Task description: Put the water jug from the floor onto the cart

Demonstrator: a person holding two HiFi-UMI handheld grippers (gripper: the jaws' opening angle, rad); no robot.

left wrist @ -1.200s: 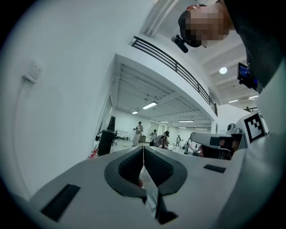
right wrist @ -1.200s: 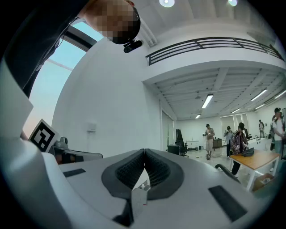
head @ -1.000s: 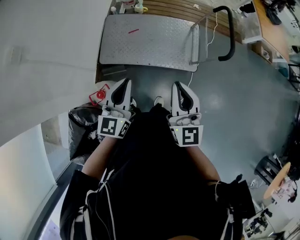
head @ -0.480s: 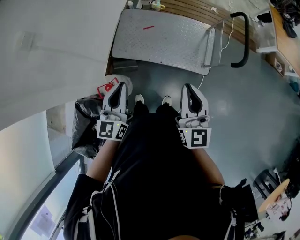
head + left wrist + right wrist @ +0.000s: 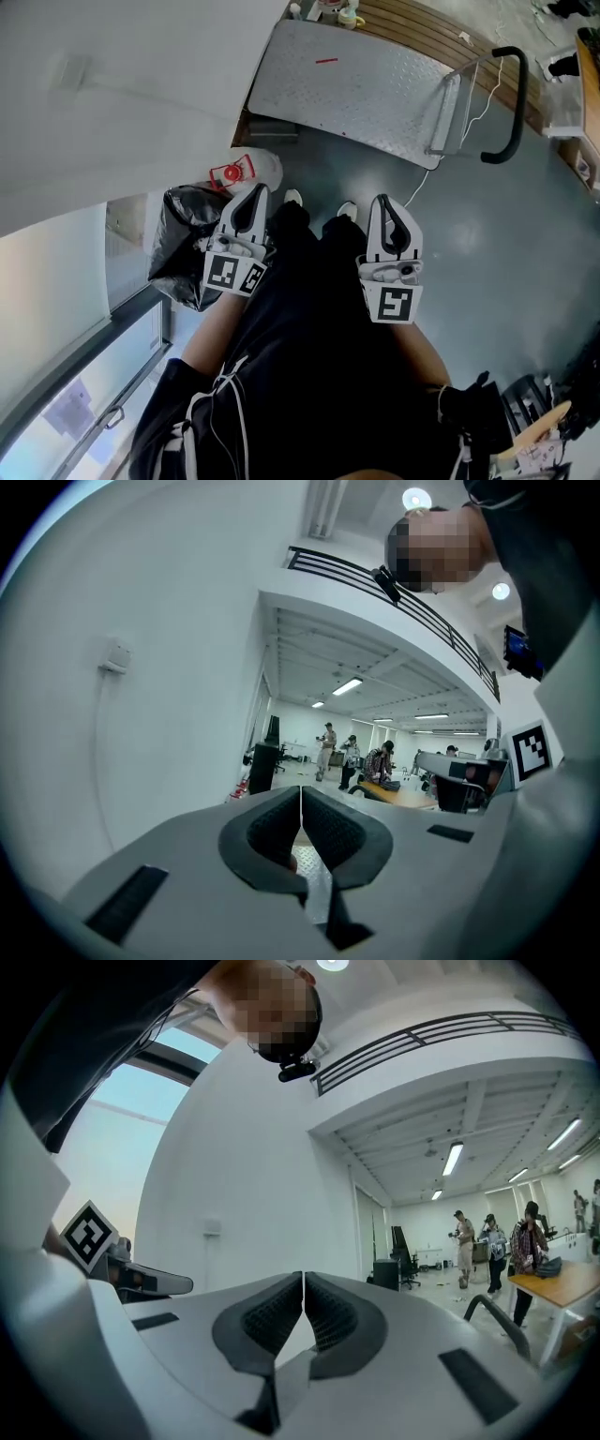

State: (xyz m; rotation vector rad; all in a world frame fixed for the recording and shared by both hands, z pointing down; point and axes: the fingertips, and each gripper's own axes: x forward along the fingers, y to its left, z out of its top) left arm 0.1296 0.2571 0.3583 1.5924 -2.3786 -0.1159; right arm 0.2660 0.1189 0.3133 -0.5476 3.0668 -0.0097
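The water jug (image 5: 251, 172), white with a red cap and label, stands on the grey floor by the wall, just beyond a black bin bag (image 5: 183, 246). The cart (image 5: 366, 82) is a diamond-plate metal platform with a black handle (image 5: 511, 105), farther ahead. My left gripper (image 5: 256, 193) is shut and empty, held level close to the jug's near side but apart from it. My right gripper (image 5: 383, 202) is also shut and empty, held beside my legs. In the gripper views the left gripper (image 5: 300, 795) and the right gripper (image 5: 304, 1281) show pads pressed together with nothing between them.
A white wall (image 5: 112, 103) runs along the left, with a glass panel below it. A thin white cable (image 5: 420, 178) trails on the floor from the cart. Several people stand by desks (image 5: 553, 1283) far across the room. Small bottles (image 5: 337, 13) sit past the cart.
The cart has slid toward the right of the head view and the jug shows more fully. Both grippers have shifted a little toward the jug's side and stayed shut.
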